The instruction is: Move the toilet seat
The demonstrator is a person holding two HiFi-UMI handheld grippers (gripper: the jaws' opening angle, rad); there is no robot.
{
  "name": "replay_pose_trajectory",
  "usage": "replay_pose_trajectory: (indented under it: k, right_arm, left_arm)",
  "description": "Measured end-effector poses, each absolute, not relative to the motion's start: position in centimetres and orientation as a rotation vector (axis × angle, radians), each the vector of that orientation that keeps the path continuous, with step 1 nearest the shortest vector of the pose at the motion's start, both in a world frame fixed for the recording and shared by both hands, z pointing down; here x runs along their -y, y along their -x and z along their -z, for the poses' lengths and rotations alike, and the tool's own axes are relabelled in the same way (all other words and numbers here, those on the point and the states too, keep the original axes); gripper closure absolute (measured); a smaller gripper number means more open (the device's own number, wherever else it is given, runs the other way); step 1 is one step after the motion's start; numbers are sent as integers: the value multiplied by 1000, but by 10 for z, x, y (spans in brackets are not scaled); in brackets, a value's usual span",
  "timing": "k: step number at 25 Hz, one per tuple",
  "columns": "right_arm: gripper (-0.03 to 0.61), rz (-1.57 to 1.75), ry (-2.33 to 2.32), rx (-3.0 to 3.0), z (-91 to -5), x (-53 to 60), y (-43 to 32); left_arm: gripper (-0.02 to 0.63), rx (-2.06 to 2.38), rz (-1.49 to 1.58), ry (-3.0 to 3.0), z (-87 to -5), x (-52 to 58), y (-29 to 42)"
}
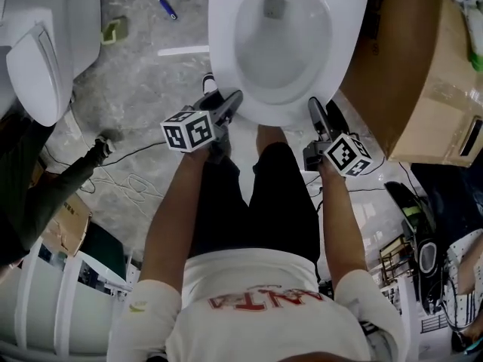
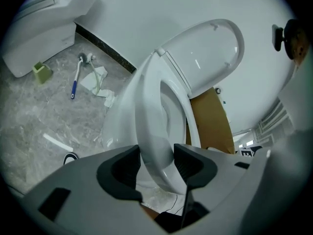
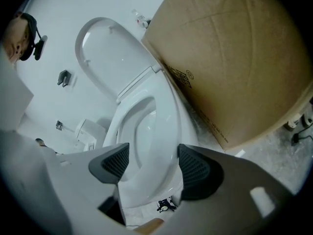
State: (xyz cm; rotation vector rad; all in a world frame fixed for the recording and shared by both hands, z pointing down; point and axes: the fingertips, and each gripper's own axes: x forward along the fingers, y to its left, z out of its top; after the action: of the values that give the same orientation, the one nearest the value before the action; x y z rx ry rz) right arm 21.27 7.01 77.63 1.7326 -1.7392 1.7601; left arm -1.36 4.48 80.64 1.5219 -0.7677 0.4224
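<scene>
The left gripper (image 2: 156, 166) pinched the front edge of the white toilet seat (image 2: 152, 126) between its two pads. The right gripper (image 3: 149, 166) pinched that same front edge a little to the side. The seat lay over the toilet bowl (image 1: 275, 44). Behind it, the lid (image 2: 205, 53) stood up. A brown cardboard box (image 1: 407, 74) stood just beside the toilet. A blue-handled brush (image 2: 75, 84) lay farther off on the floor (image 2: 34, 116).

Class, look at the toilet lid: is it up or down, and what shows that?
Up. The head view looks straight into the uncovered bowl, and both gripper views show the lid standing raised behind it.
</scene>
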Motion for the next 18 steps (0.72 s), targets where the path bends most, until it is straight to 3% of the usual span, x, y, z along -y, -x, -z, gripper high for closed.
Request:
replay_pose_trajectory:
  k: [8, 13, 18]
  right_arm:
    - [294, -1838, -1764, 1762, -751, -83, -221]
    - [374, -1919, -1712, 1833, -726, -87, -208]
    - [383, -1967, -1756, 1875, -699, -78, -209]
  left_arm:
    - [397, 769, -352, -1575, -761, -36, 5]
    - [399, 761, -303, -1606, -735, -28, 5]
    - [399, 769, -255, -1620, -709, -20, 4]
